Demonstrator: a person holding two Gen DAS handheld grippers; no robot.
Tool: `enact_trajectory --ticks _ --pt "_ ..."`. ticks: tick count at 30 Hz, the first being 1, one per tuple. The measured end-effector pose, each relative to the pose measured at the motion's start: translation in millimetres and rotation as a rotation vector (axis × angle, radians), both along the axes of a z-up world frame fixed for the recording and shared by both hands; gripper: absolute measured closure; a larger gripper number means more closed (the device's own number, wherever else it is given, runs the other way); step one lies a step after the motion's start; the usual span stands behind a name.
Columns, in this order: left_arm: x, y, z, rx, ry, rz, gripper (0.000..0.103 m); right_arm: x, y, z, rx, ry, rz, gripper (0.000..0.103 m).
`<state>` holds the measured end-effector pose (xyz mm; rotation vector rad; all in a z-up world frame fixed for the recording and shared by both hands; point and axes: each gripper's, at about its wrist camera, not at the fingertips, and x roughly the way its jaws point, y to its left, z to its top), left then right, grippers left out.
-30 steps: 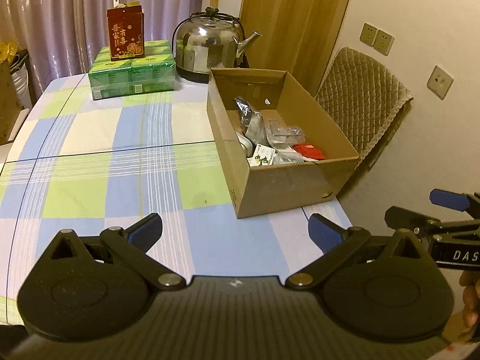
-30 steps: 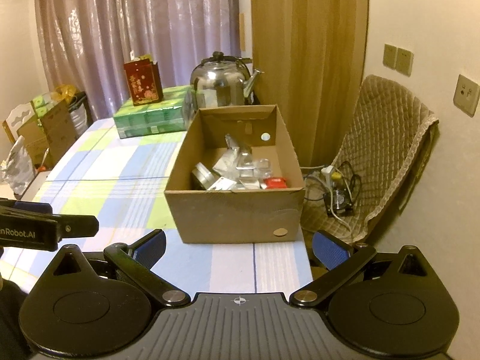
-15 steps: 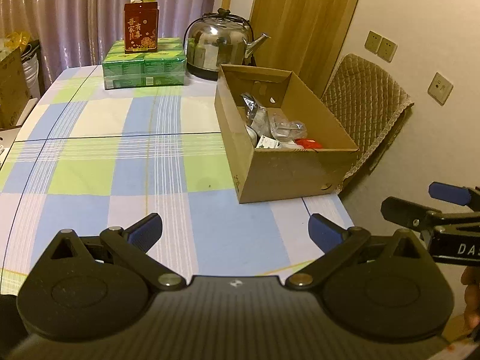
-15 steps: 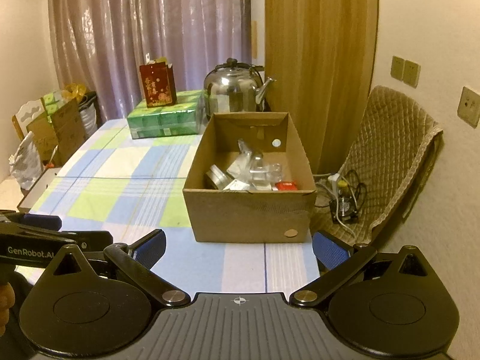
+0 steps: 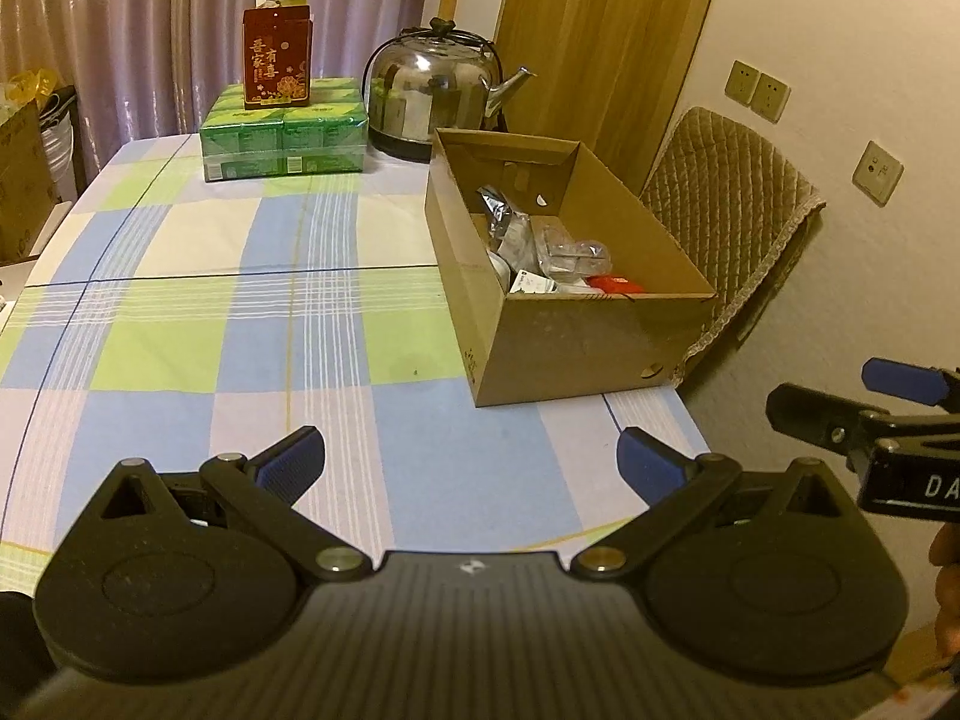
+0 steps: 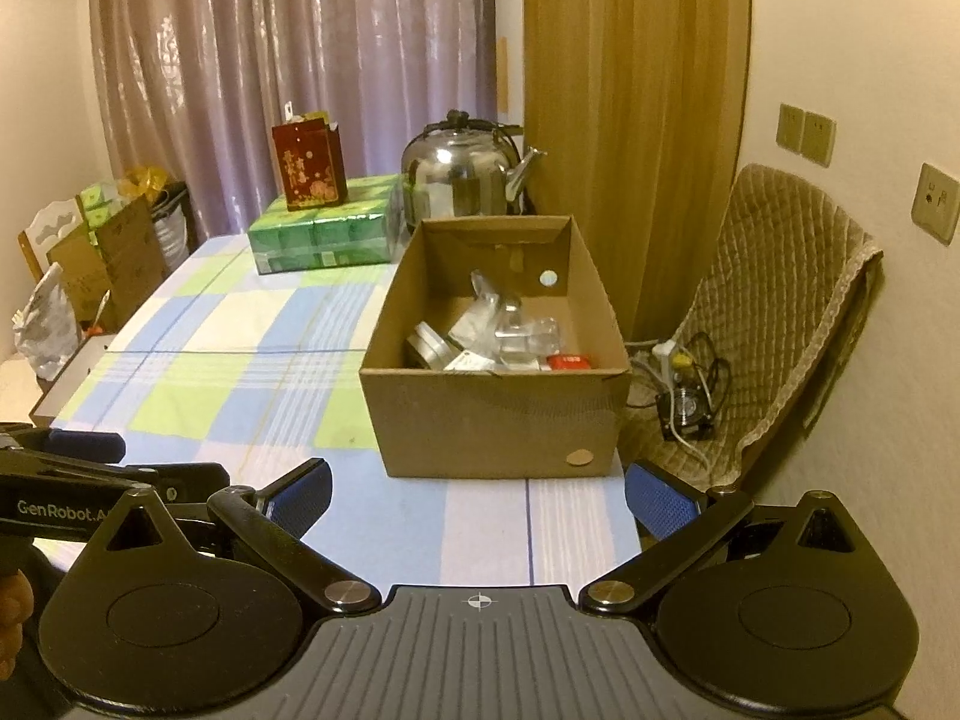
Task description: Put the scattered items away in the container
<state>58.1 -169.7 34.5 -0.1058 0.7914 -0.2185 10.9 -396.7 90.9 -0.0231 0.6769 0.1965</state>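
Note:
An open cardboard box (image 5: pixel 576 348) (image 6: pixel 498 420) stands near the right edge of the checked tablecloth. Inside lie several items: a silver foil pouch (image 5: pixel 498 216), clear plastic packets (image 6: pixel 528 336), a round tin (image 6: pixel 429 348), a white card and a small red packet (image 5: pixel 615 283) (image 6: pixel 570 361). My left gripper (image 5: pixel 471 465) hovers open over the table's near end, well short of the box, with nothing between its blue pads. To the right of it my right gripper (image 6: pixel 477 495) is open and empty too, facing the box's front wall from a distance.
At the far end stand a steel kettle (image 5: pixel 432 96) (image 6: pixel 462 177), a green carton pack (image 5: pixel 282 135) and a red gift bag (image 5: pixel 277 63) on it. A padded chair (image 6: pixel 780 312) with cables on its seat stands right of the table. Boxes and bags (image 6: pixel 102 264) crowd the left.
Both grippers have drawn back and risen from the box, which now looks smaller and farther off. Their jaws stay open; the box's contents have not moved.

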Motion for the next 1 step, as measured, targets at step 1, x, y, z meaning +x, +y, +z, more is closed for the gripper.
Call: enact_trajectory --ticks 1 --pt "0.3 0.2 -0.9 0.0 0.0 -0.002 0.001 0.4 -0.3 -1.4 0.001 0.003 -0.001 0.002"
